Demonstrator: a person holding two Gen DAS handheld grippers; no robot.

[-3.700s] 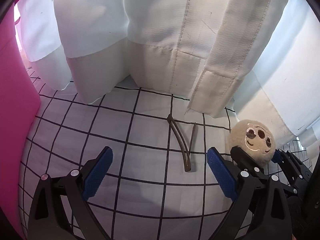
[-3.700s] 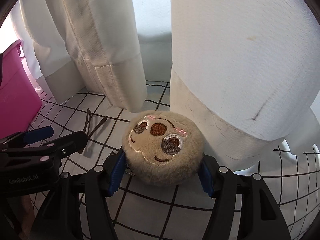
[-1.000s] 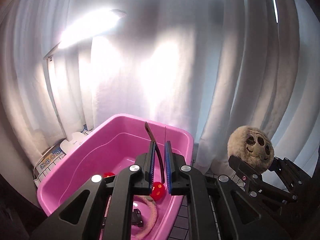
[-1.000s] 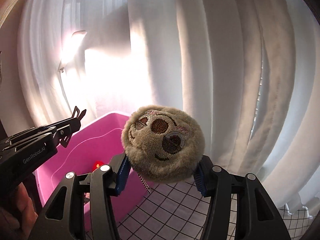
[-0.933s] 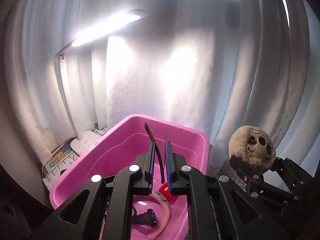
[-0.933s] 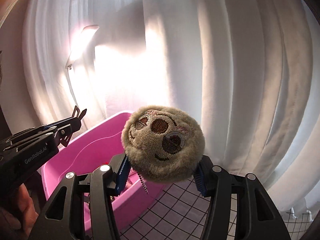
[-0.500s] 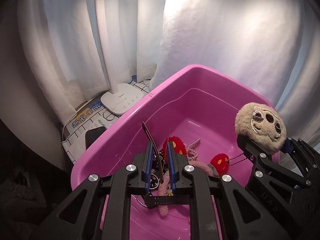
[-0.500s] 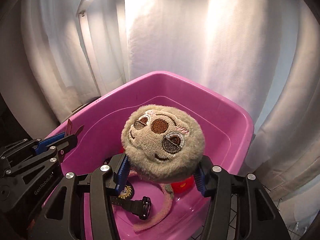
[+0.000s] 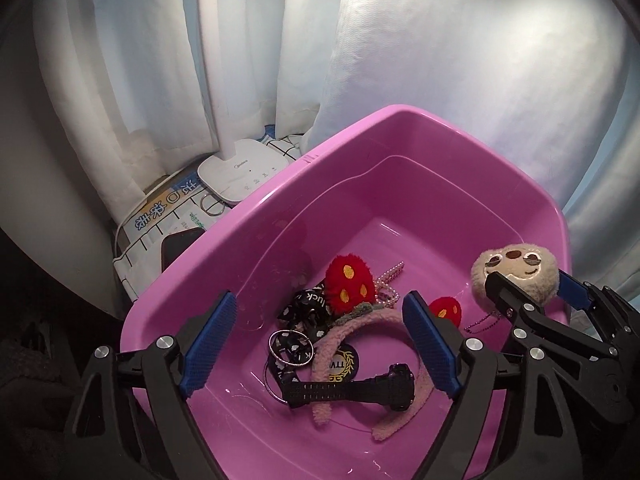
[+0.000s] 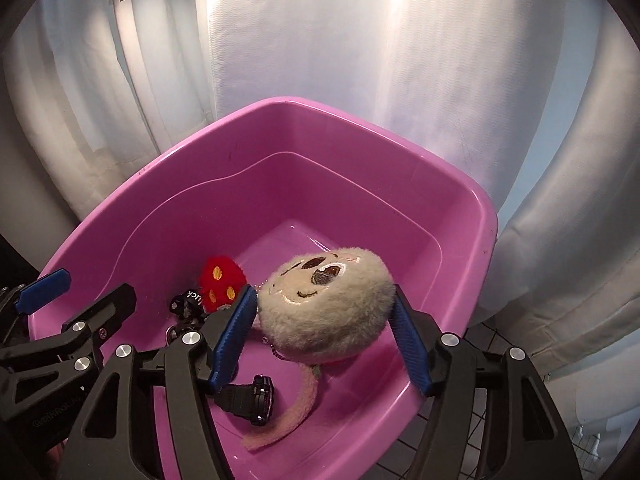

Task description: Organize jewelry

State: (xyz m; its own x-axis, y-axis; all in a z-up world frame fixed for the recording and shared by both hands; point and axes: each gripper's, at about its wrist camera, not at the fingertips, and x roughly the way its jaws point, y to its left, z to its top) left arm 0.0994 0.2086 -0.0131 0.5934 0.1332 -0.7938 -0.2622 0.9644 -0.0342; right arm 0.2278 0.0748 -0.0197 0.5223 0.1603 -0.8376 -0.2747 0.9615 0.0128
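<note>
Now both grippers opening over pink tub [image 9: 420, 128].

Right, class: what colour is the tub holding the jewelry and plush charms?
Pink, a bright magenta shade; the tub shows best in the right wrist view.

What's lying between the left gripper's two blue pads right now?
In the left wrist view the left gripper, jaws opening, grips nothing. Between its pads, down in the pink tub, lie a silver ring, the pink fuzzy headband and a black watch.
</note>
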